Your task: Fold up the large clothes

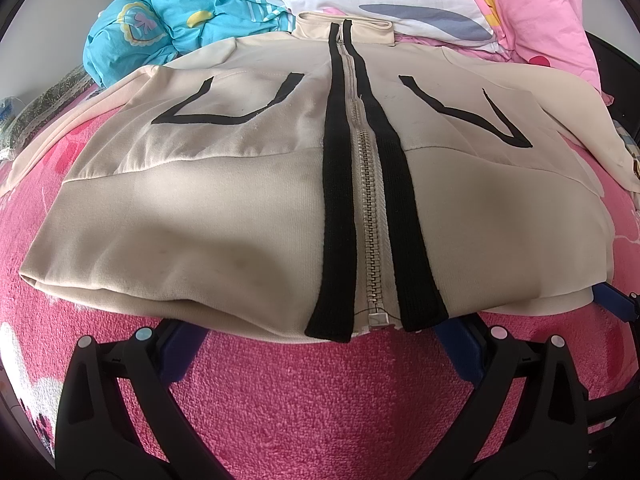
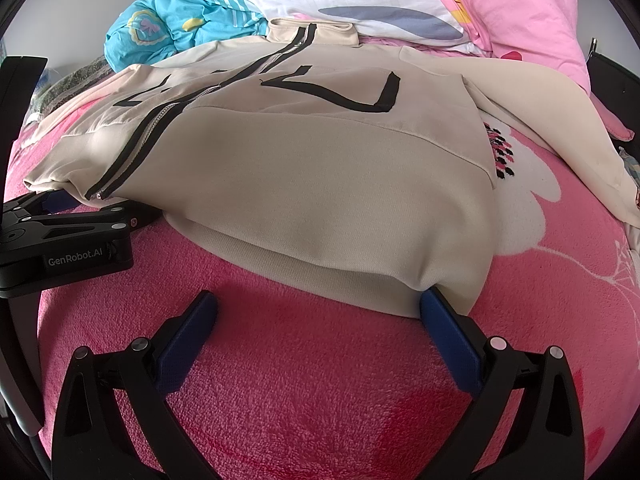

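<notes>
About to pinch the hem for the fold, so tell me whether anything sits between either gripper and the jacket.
Nothing visible does. The left gripper is open at the jacket hem by the zipper; the right gripper is open at the hem's right corner. Only bare pink blanket lies between.

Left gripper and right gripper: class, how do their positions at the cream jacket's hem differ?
The left gripper straddles the jacket's zipper; the right gripper sits at the hem's right corner. Left's fingertips tuck under the hem; one right fingertip lies bare on the pink blanket. Both are open.
</notes>
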`<control>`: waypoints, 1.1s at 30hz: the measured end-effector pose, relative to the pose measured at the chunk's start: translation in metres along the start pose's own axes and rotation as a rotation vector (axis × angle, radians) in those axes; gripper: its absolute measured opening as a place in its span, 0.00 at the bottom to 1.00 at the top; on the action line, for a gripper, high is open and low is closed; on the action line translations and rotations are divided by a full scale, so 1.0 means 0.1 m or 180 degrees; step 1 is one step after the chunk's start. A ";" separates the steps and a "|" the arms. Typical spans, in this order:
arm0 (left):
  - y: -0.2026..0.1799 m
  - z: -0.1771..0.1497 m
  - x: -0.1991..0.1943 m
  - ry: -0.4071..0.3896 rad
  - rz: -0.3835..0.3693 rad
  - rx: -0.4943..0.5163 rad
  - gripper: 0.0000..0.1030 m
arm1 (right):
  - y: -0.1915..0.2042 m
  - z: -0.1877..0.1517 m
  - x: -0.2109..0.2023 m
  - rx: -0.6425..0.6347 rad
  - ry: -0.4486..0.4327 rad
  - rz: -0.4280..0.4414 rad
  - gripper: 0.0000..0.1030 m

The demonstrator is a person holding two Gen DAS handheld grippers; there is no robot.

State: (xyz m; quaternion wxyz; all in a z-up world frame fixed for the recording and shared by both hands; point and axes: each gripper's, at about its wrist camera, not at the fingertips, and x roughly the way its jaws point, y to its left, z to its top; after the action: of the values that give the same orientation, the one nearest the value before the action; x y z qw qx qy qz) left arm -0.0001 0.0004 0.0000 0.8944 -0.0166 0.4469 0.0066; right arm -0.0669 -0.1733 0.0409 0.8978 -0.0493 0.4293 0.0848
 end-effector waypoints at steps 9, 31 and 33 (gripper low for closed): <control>0.00 0.00 0.00 0.0000 0.0000 0.0000 0.94 | 0.00 0.00 0.00 0.0000 0.0000 0.0000 0.95; 0.00 0.00 0.00 0.0000 0.0000 0.0000 0.94 | -0.01 0.00 0.00 -0.0003 0.0003 0.0003 0.95; 0.00 0.00 0.00 0.0000 0.0000 0.0000 0.94 | -0.01 0.01 0.00 -0.0003 0.0003 0.0003 0.95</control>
State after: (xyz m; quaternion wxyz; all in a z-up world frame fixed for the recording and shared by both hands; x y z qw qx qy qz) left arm -0.0001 0.0005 0.0000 0.8944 -0.0166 0.4469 0.0066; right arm -0.0662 -0.1738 0.0415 0.8975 -0.0495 0.4298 0.0854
